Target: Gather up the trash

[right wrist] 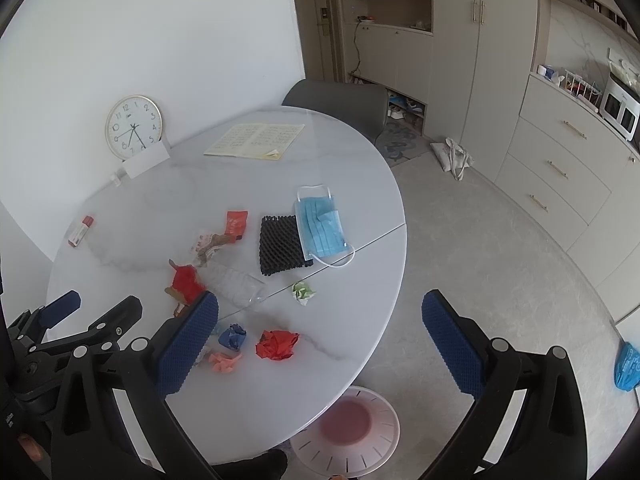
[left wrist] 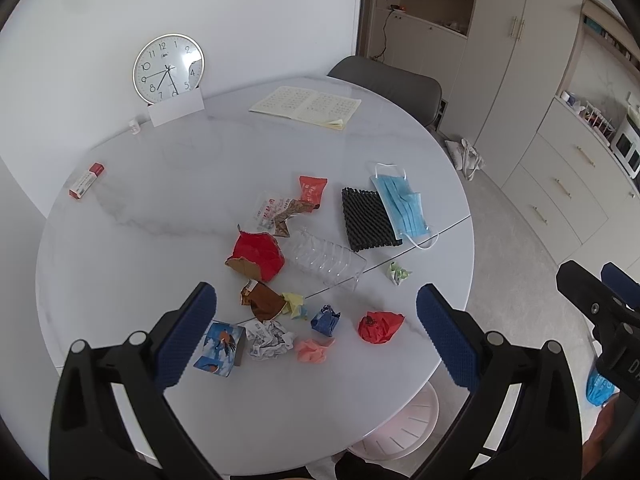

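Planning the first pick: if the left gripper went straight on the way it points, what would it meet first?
Probably the clear plastic tray on the table, near the red crumpled wrapper. The left gripper is open and holds nothing; depth is uncertain.

Bystanders around the round marble surface (left wrist: 160, 184)

A wall clock (left wrist: 168, 68) leans against the wall behind a white card (left wrist: 176, 109); an open notebook (left wrist: 306, 106) lies at the far edge before a grey chair (left wrist: 390, 82). A red-and-white box (left wrist: 86, 180) sits left. Beige cabinets (right wrist: 560, 168) line the room.
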Available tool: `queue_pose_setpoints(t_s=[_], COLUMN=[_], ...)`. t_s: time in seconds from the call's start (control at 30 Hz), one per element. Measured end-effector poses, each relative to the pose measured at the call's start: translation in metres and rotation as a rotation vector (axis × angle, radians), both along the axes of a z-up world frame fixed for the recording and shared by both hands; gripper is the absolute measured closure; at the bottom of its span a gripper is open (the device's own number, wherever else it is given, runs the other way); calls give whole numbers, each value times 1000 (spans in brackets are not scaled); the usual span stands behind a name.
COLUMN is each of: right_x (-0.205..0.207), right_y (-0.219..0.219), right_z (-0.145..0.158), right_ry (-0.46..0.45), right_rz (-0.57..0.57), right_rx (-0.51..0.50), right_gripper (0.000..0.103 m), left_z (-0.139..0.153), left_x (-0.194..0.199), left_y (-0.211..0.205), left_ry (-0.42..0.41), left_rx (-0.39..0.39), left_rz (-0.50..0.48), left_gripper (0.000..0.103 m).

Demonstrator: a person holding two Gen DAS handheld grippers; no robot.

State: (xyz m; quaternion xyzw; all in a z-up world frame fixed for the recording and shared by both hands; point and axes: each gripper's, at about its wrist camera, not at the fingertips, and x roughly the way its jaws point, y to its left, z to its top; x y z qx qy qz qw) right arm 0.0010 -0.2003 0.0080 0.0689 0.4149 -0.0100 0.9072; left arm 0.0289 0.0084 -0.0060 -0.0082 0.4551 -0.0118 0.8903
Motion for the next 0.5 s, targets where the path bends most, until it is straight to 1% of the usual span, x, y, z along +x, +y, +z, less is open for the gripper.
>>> queue_pose_setpoints(t_s=[0.5], right_x=[0], right_y=[1], right_z=[-2], right_ry=[5], right_rz=[2], right_rx=[0], right_gripper=[2], left_z=[-2], left_x=[-1], left_y=[1], left_ry=[0], left_rx=[0], left_rz=[1], left_gripper=[7])
